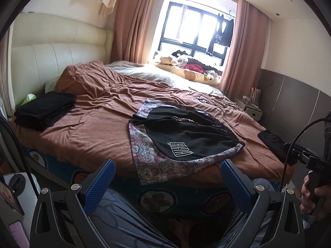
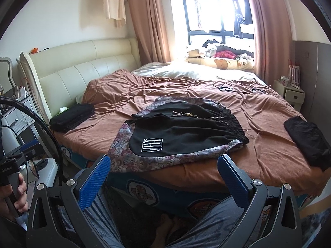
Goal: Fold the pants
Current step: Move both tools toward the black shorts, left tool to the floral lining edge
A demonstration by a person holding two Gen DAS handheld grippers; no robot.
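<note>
Pants of black, soft-looking fabric lie near the front edge of the bed, spread flat over a floral cloth printed with small bear faces, whose corner hangs over the mattress edge. A white geometric emblem is stitched on the rounded near part, the gathered elastic waistband sits toward the right, and a beaded drawcord lies across the top. The bed is covered by a rumpled rust-brown quilt, creased in long folds, with a padded cream headboard at the left. A folded black stack rests on the quilt near the headboard, and another flat black garment lies well apart at the right edge. Dusty-pink curtains frame a bright, dark-framed window, below which soft toys and bedding are heaped. The left gripper and the right gripper both hover short of the bed edge, their blue ribbed fingers spread wide with nothing between them.
</note>
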